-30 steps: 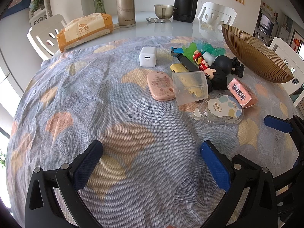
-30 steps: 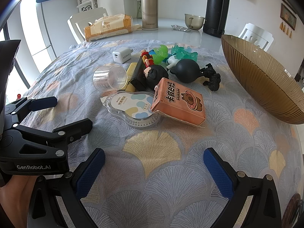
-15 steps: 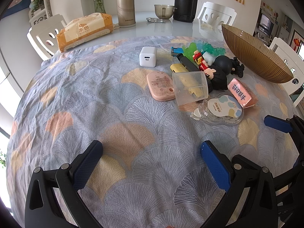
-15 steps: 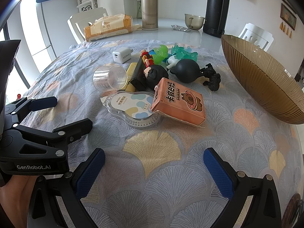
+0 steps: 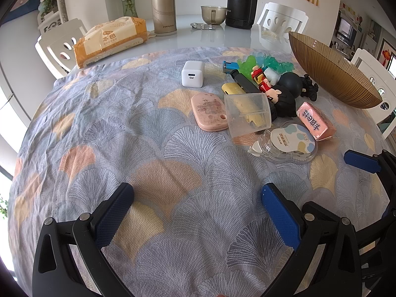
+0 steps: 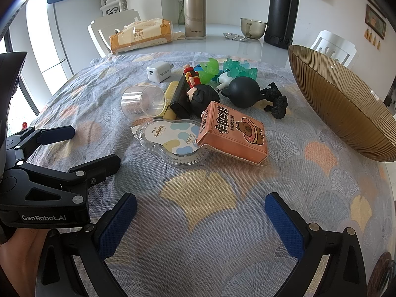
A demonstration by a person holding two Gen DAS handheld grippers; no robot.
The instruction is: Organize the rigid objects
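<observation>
A heap of small objects lies on the patterned cloth: a white charger (image 5: 192, 74) (image 6: 159, 73), a pink oval case (image 5: 210, 111), a clear plastic cup (image 5: 247, 114) (image 6: 143, 102) on its side, a clear tape dispenser (image 5: 287, 143) (image 6: 173, 140), a pink card box (image 5: 315, 120) (image 6: 234, 135), a dark-haired figurine (image 6: 203, 96), a black bulb blower (image 6: 245, 92) and green toys (image 6: 210, 70). A ribbed amber bowl (image 5: 331, 71) (image 6: 346, 109) stands to their right. My left gripper (image 5: 196, 212) and right gripper (image 6: 200, 222) both hang open over bare cloth, short of the heap.
Beyond the cloth, on the white table, stand a tissue pack (image 5: 111, 40), a gold thermos (image 5: 163, 6), a glass cup (image 5: 212, 14) and a tall black flask (image 5: 242, 0). White chairs (image 5: 282, 21) ring the table. The left gripper's body (image 6: 44, 185) sits at the right view's left.
</observation>
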